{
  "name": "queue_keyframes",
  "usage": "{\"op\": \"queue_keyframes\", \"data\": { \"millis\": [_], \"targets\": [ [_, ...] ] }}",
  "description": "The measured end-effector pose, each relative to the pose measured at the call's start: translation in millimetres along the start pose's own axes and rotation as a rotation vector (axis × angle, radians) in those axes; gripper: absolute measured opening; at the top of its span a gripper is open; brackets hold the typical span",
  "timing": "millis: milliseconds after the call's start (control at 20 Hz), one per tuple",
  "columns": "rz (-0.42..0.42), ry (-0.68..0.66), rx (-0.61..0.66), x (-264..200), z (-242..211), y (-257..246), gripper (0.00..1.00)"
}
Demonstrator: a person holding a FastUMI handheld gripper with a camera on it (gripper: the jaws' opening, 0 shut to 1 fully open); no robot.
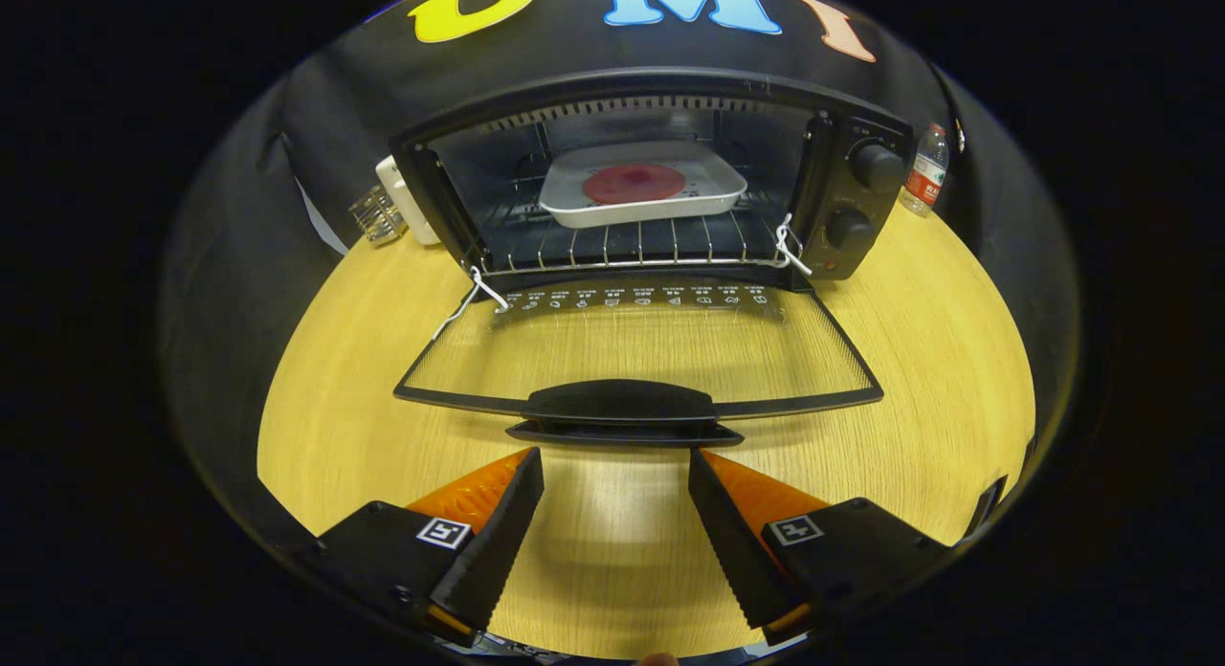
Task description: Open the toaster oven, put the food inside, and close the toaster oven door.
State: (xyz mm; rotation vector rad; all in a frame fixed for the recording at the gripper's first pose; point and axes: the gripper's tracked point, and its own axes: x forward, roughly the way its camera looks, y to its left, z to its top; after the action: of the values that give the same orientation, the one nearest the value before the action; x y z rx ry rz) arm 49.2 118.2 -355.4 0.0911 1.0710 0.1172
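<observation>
- Food (634, 183), a round reddish piece, already lies in the white tray (708, 202) on the wire rack (622, 250) inside the toaster oven (651, 178), so you look to be at the last step: closing up.
- Left of the oven, near the tabletop's far-left edge, sit a white block (407, 202) and a small clear ribbed thing (376, 216); neither is in your way.
- The glass door (632, 345) lies folded down flat toward you over the wooden tabletop (938, 360), with its dark handle (622, 412) at the near edge, just ahead of your fingertips.
- Your gripper (615, 484) is released: the jaws stand wide apart, hold nothing and touch nothing, with bare tabletop between them.
- Next move, by my judgement: come forward and low, get under or around the handle, then swing the door up and back until it meets the oven front.
- Right of the door are the oven's two knobs (866, 192), and beyond them a water bottle (926, 168) stands at the tabletop's far-right edge, well apart.
</observation>
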Motion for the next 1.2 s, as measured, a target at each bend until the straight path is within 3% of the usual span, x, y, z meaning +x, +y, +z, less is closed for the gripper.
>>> {"op": "queue_keyframes", "data": {
  "millis": [300, 600, 800, 1200],
  "targets": [
    [0.000, -0.151, -0.082, -21.1, 32.1, 9.0, 0.97],
    [-0.016, -0.247, -0.049, -35.6, 63.4, -3.0, 0.97],
    [-0.023, -0.395, -0.103, -55.8, 90.1, -8.0, 0.98],
    [-0.005, -0.680, -0.204, -150.3, 117.9, -19.9, 0.97]
  ]
}}
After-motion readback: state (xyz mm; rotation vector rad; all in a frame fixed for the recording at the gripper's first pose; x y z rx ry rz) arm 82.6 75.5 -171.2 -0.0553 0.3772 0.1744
